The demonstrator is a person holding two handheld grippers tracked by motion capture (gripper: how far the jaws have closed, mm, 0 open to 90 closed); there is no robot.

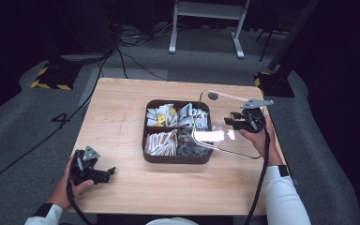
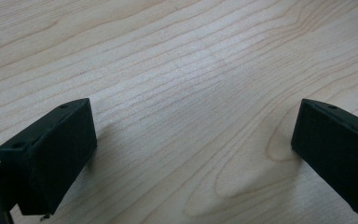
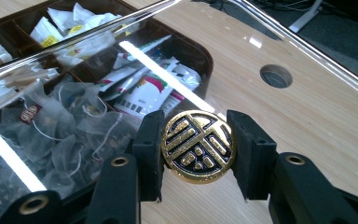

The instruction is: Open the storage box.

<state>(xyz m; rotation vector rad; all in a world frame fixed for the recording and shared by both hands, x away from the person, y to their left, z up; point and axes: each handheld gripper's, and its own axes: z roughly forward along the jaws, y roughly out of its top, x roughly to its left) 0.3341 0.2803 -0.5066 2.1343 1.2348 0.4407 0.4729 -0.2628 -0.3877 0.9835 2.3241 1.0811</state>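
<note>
Gold-and-black round knob (image 3: 198, 146) of a clear glass lid (image 1: 225, 124) is clamped in the right gripper (image 3: 198, 148) jaws, tilted over the dark brown compartment box (image 1: 177, 158) of tea packets; left gripper (image 2: 193, 154) rests on the wooden table (image 1: 122, 108), jaws wide, empty.

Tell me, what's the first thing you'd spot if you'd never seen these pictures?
The shiny gold knob pinched between the right gripper jaws catches the eye first. It belongs to a clear lid held tilted over the right side of the brown box full of tea bags and packets at mid-table. The left gripper rests open at the table's near left.
</note>
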